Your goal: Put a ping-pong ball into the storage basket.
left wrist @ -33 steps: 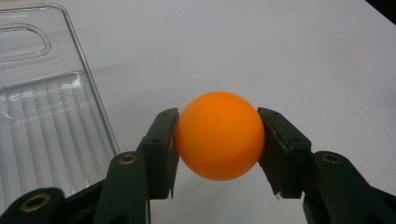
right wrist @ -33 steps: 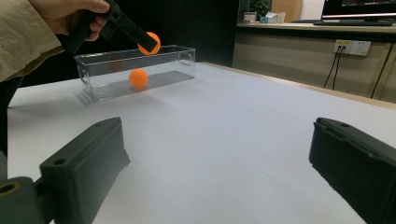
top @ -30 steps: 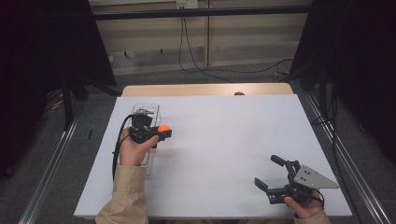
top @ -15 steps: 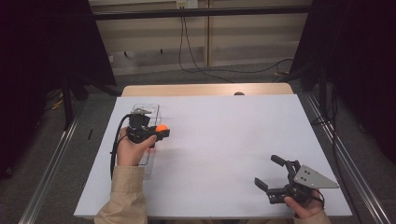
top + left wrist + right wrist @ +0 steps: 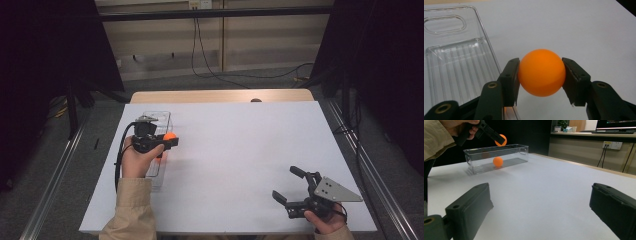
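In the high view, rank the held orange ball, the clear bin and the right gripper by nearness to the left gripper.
1. held orange ball: clamped between the jaws of the left gripper.
2. clear bin: directly beneath and beside it, at the table's left.
3. right gripper: far across, near the right front corner.

You get even, soft light from above on the white table [image 5: 240, 150], which reads bright against very dark surroundings at both sides of the high view. Shadows are faint: a pale one lies under the clear box [image 5: 496, 157] in the right gripper view. The orange ball [image 5: 541, 72] is sharp and evenly lit, with no hard glare. In both gripper views the 2 near jaws look soft, and straight lines bend slightly toward the edges.
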Action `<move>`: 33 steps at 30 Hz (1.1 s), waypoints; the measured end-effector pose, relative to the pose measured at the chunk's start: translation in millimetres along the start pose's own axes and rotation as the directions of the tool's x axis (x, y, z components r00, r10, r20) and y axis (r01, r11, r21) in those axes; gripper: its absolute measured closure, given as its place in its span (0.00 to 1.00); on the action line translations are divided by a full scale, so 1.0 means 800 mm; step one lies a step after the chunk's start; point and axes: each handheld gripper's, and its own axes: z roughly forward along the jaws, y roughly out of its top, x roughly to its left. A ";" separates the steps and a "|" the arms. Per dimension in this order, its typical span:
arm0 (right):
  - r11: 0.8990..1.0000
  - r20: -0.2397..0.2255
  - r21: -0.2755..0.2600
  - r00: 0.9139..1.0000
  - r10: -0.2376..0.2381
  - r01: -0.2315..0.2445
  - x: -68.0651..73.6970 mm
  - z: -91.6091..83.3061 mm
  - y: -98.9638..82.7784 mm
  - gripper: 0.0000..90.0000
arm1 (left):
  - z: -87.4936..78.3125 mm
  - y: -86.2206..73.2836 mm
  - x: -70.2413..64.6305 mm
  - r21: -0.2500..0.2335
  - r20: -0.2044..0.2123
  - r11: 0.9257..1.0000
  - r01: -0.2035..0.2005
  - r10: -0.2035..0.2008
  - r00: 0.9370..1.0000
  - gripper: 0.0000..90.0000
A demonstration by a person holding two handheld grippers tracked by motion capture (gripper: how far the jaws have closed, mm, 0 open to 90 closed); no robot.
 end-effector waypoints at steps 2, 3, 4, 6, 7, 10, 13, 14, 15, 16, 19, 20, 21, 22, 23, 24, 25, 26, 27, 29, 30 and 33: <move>1.000 0.000 0.001 1.000 0.001 -0.001 0.000 0.000 0.000 0.03 | -0.001 0.000 0.001 -0.006 -0.005 1.000 0.001 -0.001 1.000 0.57; 1.000 0.000 0.001 1.000 0.001 -0.001 0.000 0.000 0.000 0.03 | -0.002 0.000 0.001 -0.002 -0.002 1.000 0.001 -0.001 1.000 0.57; 1.000 0.000 0.000 1.000 0.002 -0.002 0.000 0.000 0.000 0.03 | -0.002 0.000 0.002 -0.006 -0.005 1.000 0.001 -0.001 1.000 0.57; 1.000 0.001 0.000 1.000 0.002 -0.002 0.000 0.000 0.000 0.03 | -0.003 0.000 0.003 -0.004 -0.006 1.000 -0.002 0.002 1.000 0.57; 1.000 0.002 0.000 1.000 0.001 -0.001 0.000 0.000 0.000 0.03 | -0.003 0.000 0.003 -0.010 -0.007 1.000 0.006 -0.006 1.000 0.57; 1.000 0.002 0.000 1.000 0.005 -0.005 -0.001 0.000 0.000 0.03 | -0.005 0.000 0.005 -0.008 -0.009 1.000 0.001 -0.001 1.000 0.57; 1.000 0.002 0.000 1.000 0.004 -0.004 -0.001 0.000 0.000 0.03 | -0.007 -0.001 0.005 -0.015 -0.014 1.000 0.009 -0.010 1.000 0.57; 1.000 0.002 0.000 1.000 0.004 -0.004 -0.001 0.000 0.000 0.03 | -0.008 -0.001 0.006 -0.014 -0.013 1.000 0.007 -0.008 1.000 0.57; 1.000 0.002 0.001 1.000 0.002 -0.002 -0.001 0.000 0.000 0.03 | -0.008 -0.001 0.007 -0.017 -0.013 1.000 0.009 -0.009 1.000 0.57; 1.000 0.001 0.000 1.000 0.001 -0.001 0.000 0.000 0.000 0.03 | -0.009 -0.001 0.007 -0.014 -0.015 1.000 0.009 -0.009 1.000 0.57; 1.000 0.001 0.000 1.000 0.001 -0.001 0.000 0.000 0.000 0.03 | -0.010 -0.001 0.008 -0.019 -0.014 1.000 0.016 -0.016 1.000 0.57; 1.000 0.001 0.000 1.000 0.000 0.000 0.000 0.000 0.000 0.03 | -0.010 -0.001 0.008 -0.019 -0.015 1.000 0.013 -0.013 1.000 0.57; 1.000 0.001 0.001 1.000 0.001 -0.001 0.000 0.000 0.000 0.03 | -0.011 -0.001 0.009 -0.020 -0.015 1.000 0.013 -0.013 1.000 0.57; 1.000 0.001 0.001 1.000 0.001 -0.001 0.000 0.000 0.000 0.03 | -0.011 -0.001 0.009 -0.019 -0.015 1.000 0.012 -0.013 1.000 0.57; 1.000 0.001 0.001 1.000 0.001 -0.001 0.000 0.000 0.000 0.03 | -0.011 -0.001 0.009 -0.019 -0.016 1.000 0.012 -0.012 1.000 0.57; 1.000 0.001 0.001 1.000 0.002 -0.002 0.000 0.000 0.000 0.03 | -0.011 -0.001 0.009 -0.019 -0.015 1.000 0.012 -0.012 1.000 0.57; 1.000 0.001 0.001 1.000 0.001 -0.001 0.000 0.000 0.000 0.03 | -0.012 -0.001 0.010 -0.019 -0.016 1.000 0.013 -0.013 1.000 0.57; 1.000 0.001 0.001 1.000 0.001 -0.001 0.000 0.000 0.000 0.03 | -0.012 -0.001 0.010 -0.019 -0.016 1.000 0.013 -0.014 1.000 0.57; 1.000 0.001 0.001 1.000 0.001 -0.001 0.000 0.000 0.000 0.03 | -0.012 -0.001 0.010 -0.019 -0.016 1.000 0.014 -0.014 1.000 0.57; 1.000 0.001 0.001 1.000 0.001 -0.001 0.000 0.000 0.000 0.03 | -0.012 -0.001 0.010 -0.021 -0.018 1.000 0.014 -0.015 1.000 0.57; 1.000 0.001 0.001 1.000 0.001 -0.001 0.000 0.000 0.000 0.03 | -0.012 -0.001 0.010 -0.022 -0.018 1.000 0.018 -0.018 1.000 0.57; 1.000 0.001 0.000 1.000 0.000 0.000 0.000 0.000 0.000 0.03 | -0.013 -0.001 0.011 -0.022 -0.018 1.000 0.016 -0.017 1.000 0.57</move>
